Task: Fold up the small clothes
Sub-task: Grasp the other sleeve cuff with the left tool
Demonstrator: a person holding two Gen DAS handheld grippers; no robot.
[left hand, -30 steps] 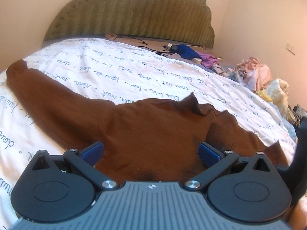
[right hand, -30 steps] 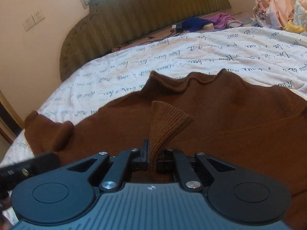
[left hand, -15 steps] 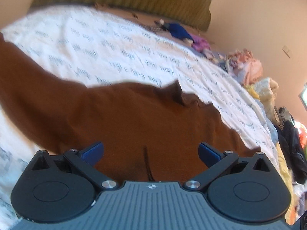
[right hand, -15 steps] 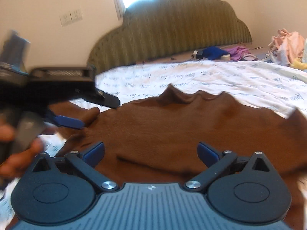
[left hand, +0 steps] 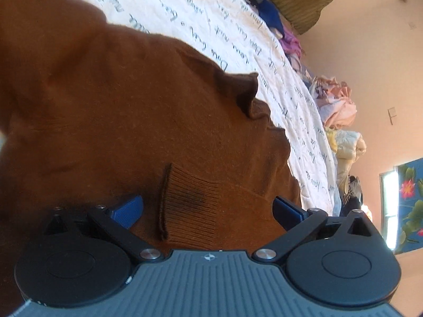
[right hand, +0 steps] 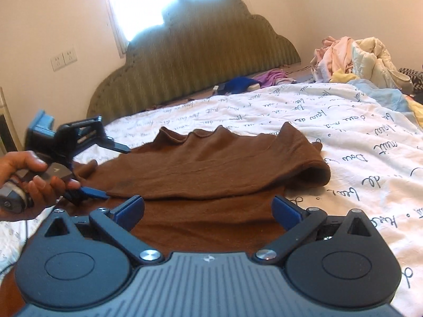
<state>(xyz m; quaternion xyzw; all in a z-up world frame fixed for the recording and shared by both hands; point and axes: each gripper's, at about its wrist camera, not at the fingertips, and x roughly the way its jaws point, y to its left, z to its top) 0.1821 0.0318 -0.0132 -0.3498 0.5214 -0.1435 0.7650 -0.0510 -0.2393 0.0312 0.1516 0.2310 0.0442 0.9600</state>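
With the sleeve laid across the sweater ahead of my right gripper, both sets of jaws are released, the left gripper straddling the cuff.

Olive scalloped headboard, bright window behind it, cream walls, wall sockets, script-printed white bedspread

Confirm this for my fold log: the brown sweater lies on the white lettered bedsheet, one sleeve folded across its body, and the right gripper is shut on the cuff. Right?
Not quite: in the right wrist view the right gripper is open and holds nothing. The brown sweater does lie on the bedsheet, one sleeve folded across.
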